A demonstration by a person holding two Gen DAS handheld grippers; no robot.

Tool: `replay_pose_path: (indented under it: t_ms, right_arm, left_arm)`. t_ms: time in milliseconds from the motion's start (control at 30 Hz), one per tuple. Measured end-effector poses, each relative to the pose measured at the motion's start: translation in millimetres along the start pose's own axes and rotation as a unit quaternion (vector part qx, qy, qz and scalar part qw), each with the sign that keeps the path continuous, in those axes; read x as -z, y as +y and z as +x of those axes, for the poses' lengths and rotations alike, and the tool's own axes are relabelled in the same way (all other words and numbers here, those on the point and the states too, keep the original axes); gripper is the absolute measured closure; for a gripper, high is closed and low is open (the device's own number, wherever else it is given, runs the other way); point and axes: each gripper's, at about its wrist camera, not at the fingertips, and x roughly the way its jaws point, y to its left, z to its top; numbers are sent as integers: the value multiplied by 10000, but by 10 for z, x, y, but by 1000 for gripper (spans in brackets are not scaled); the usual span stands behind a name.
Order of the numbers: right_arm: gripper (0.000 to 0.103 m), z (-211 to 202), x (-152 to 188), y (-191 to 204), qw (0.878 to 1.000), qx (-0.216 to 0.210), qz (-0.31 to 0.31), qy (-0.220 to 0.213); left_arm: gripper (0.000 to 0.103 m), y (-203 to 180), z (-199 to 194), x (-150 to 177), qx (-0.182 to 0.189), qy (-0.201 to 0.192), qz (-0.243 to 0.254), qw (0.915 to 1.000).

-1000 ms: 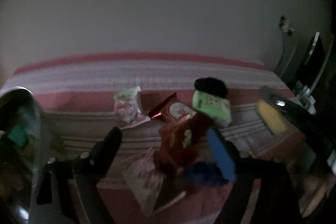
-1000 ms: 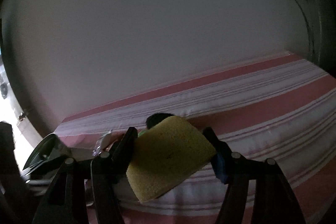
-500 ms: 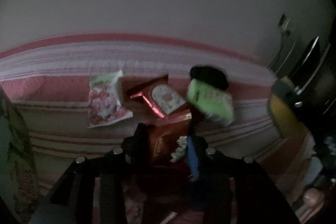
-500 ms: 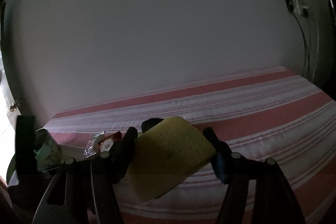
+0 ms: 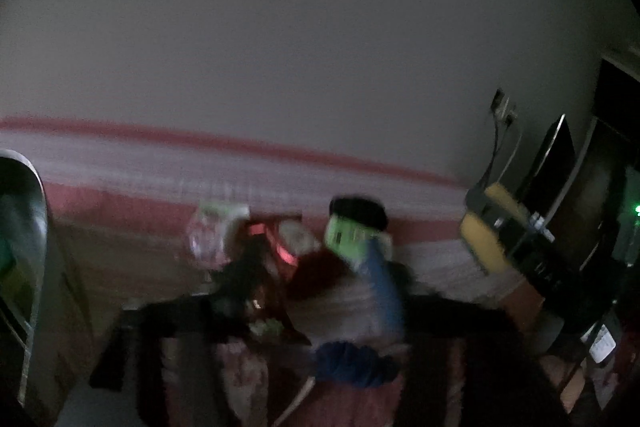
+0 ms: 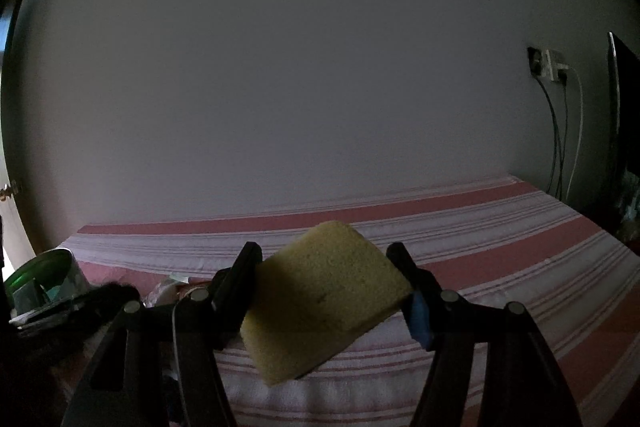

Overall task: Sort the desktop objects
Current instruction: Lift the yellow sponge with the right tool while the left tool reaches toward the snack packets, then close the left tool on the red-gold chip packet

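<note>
My right gripper is shut on a yellow sponge and holds it tilted above the pink striped cloth. The sponge also shows at the right of the left wrist view. My left gripper hovers blurred over a pile of snack packets: a dark red packet lies between its fingers, touching or not I cannot tell. Behind are a green packet, a pink-and-white packet, a red packet and a black object.
A shiny metal container stands at the left; it also shows in the right wrist view. A blue object lies near the front. A wall socket with cables and dark furniture are at the right.
My left gripper closed in on the dark red packet half a second ago, then swung right and lifted, jaws now wider. My right gripper turned right, still holding the sponge.
</note>
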Motion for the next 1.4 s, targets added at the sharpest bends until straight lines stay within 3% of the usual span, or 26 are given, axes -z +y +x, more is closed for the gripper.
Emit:
replay_pose_path:
  t_ms: [100,200,333,400,500,533,567,633,833,1000,1167,1400]
  right_arm:
    - [36,1,13,-17,10000,18,46,13]
    - [36,17,29,-43,9999,24,138,78]
    - [36,21,49,-56,9996,-53,251,144]
    - [36,26,51,-62,9995,-77,255,142]
    - [36,27,40,-69,9996,-112,235,128]
    - [36,21,38,-68,9996,-121,229,120]
    - [36,19,39,-69,9996,-122,225,110]
    - [36,19,50,-65,9996,-129,231,97]
    - [36,7,12,-60,9996,-134,235,70]
    - [36,-39,-8,-67,9996,-26,243,-141]
    - [36,-87,-14,-54,9991,67,175,-380]
    - [36,-64,31,-55,9993,67,86,-367]
  left_arm:
    - [35,42,132,6,-143,312,-146,9993]
    - [24,150,229,33,-264,579,-397,9972]
    - [23,240,401,121,-486,1058,-685,9908]
    - [23,255,369,147,-634,1025,-677,9904]
    - [29,176,469,153,-992,1207,-398,9869]
    - [42,151,480,154,-1095,1221,-312,9860]
    - [67,132,491,156,-1057,1250,-260,9862]
    - [72,140,485,161,-1001,1278,-248,9864]
    - [73,261,371,164,-697,1194,-526,9890]
    - [73,214,0,114,-93,277,-585,9979]
    - [73,36,-256,90,-5,-540,-153,9984]
    - [73,-71,-383,73,-204,-854,80,9961]
